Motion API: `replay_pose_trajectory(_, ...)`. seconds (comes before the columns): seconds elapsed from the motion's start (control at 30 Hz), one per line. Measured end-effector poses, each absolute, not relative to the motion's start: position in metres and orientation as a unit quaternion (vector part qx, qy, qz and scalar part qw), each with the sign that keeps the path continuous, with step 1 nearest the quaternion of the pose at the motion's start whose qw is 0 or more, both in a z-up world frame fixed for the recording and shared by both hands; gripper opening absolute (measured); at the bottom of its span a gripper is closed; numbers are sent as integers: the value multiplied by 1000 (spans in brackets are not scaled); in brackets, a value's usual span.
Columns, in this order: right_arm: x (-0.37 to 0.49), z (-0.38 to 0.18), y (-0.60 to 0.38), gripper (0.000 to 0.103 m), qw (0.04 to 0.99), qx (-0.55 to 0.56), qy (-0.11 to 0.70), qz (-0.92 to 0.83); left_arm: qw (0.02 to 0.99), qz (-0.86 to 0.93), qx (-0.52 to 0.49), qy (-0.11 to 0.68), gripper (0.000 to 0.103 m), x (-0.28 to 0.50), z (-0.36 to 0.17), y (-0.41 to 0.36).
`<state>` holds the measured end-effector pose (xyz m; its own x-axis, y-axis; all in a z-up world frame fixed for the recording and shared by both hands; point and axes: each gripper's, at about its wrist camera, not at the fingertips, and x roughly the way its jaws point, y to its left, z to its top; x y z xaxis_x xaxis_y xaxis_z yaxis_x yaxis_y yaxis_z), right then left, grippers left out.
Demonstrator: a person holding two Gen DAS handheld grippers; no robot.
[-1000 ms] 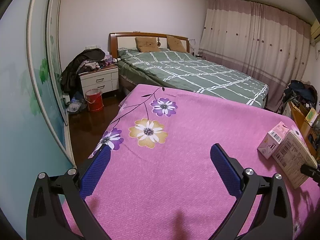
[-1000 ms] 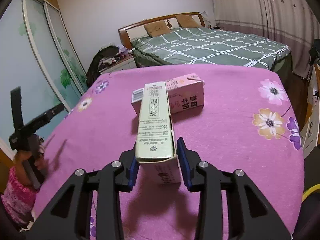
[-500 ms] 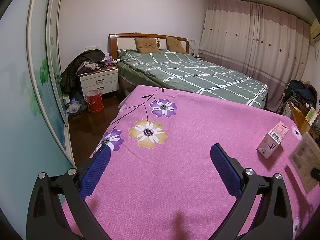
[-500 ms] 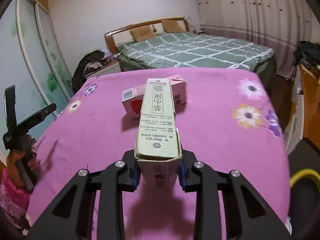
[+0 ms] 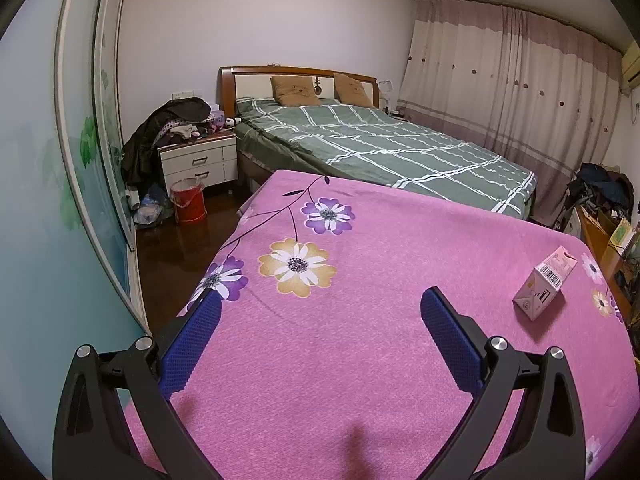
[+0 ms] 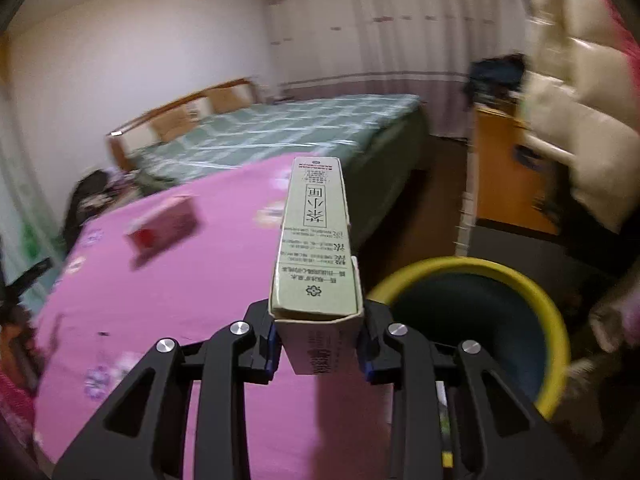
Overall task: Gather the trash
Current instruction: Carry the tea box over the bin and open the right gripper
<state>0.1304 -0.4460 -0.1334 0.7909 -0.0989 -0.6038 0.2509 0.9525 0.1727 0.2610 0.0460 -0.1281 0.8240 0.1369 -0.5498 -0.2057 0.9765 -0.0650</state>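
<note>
My right gripper (image 6: 317, 328) is shut on a long pale green carton (image 6: 318, 240), held up off the pink bedspread (image 6: 168, 312) and sticking out forward. Just right of it, lower, stands a yellow-rimmed bin (image 6: 472, 320) with a dark inside. A pink milk carton (image 6: 162, 224) lies on the bedspread to the left, blurred. In the left wrist view the same pink milk carton (image 5: 546, 282) lies at the right edge of the pink bedspread (image 5: 360, 320). My left gripper (image 5: 320, 320) hovers open over the bedspread with nothing between its blue pads.
A green checked bed (image 5: 380, 152) stands behind the pink one. A white nightstand (image 5: 198, 162) piled with clothes and a red bucket (image 5: 188, 202) sit on the dark floor at left. An orange cabinet (image 6: 508, 168) and a person's pale coat (image 6: 580, 132) are at right.
The right gripper closed on the green carton, lifted it off the bedspread and swung right until the yellow bin came into view. In the left wrist view the green carton left the frame. Left gripper stayed still.
</note>
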Motion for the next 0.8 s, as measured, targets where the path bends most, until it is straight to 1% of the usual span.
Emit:
replay_pose_trajectory(0.13, 119, -153, -479, 29, 923, 134, 332, -140, 953, 90, -62, 283, 98, 261, -128, 46)
replay_pose_trajectory(0.27, 116, -166, -501, 30, 914, 146, 338, -173, 953, 91, -64, 284, 98, 261, -128, 46)
replay_pose_trajectory(0.3, 117, -168, -505, 35, 912, 145, 338, -183, 953, 91, -64, 283, 98, 261, -128, 45)
replay_pose_trajectory(0.33, 117, -168, -505, 43, 911, 144, 333, -195, 953, 91, -63, 283, 98, 261, -128, 46)
replay_pose_trajectory(0.4, 120, -162, -500, 50, 913, 143, 316, -213, 953, 90, -63, 284, 98, 262, -128, 45)
replay_pose_trajectory(0.53, 137, -141, -481, 50, 935, 139, 274, -174, 953, 90, -62, 283, 98, 261, -128, 46)
replay_pose_trajectory(0.57, 141, -137, -475, 51, 939, 135, 268, -165, 953, 89, -61, 283, 98, 261, -128, 45)
replay_pose_trajectory(0.63, 156, -127, -459, 57, 949, 125, 252, -140, 954, 89, -59, 282, 98, 261, -128, 45)
replay_pose_trajectory(0.67, 168, -123, -446, 57, 956, 115, 241, -122, 954, 88, -57, 281, 98, 261, -128, 44)
replay_pose_trajectory(0.8, 200, -134, -408, 58, 966, 85, 224, -94, 955, 85, -49, 279, 98, 260, -127, 41)
